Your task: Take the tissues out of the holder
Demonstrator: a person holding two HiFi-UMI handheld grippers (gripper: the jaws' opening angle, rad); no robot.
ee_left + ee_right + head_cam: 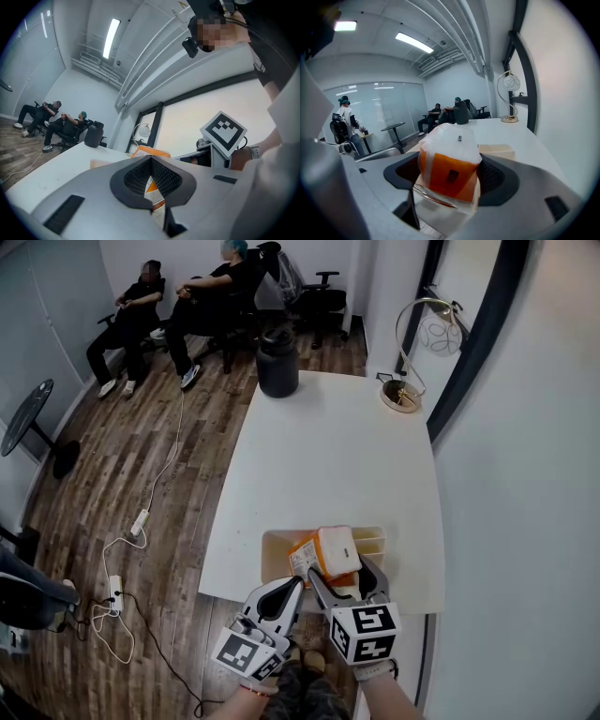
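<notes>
Where the right gripper point(451, 174) clamps, the tissue pack point(449, 159) sits — by the holder point(371, 542).

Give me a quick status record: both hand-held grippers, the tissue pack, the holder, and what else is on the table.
left hand-held gripper: jaws together, nothing between them
right hand-held gripper: shut on the tissue pack
tissue pack: orange and white, over the holder; cannot tell if fully clear of it
holder: beige, slotted, at the table's near edge
table: white; black jug and lamp at the far end
</notes>
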